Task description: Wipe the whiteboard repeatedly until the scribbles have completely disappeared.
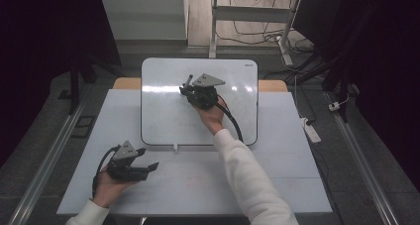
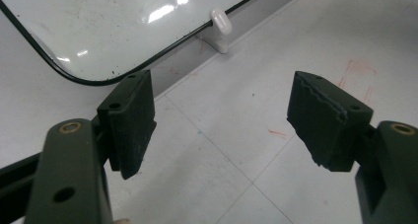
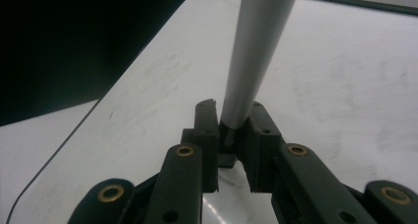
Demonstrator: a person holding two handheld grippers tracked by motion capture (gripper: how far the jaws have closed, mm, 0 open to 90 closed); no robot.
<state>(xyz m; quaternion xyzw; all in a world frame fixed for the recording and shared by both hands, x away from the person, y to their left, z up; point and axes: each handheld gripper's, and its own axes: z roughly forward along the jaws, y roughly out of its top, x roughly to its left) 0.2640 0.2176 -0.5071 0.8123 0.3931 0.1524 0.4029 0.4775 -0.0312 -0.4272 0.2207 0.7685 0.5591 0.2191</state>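
A white whiteboard with a thin black rim lies across the far half of the white table. Over the board's upper middle, my right gripper is shut on a grey marker. In the right gripper view the marker's barrel rises from between the jaws of that gripper, above the board's surface. My left gripper rests near the table's front left, open and holding nothing. In the left gripper view, bare table shows between its wide-apart jaws, with the board's near corner beyond.
A small white cap-like piece sits against the board's near edge, and appears in the left gripper view too. A desk frame with cables stands beyond the table. Faint red marks stain the tabletop.
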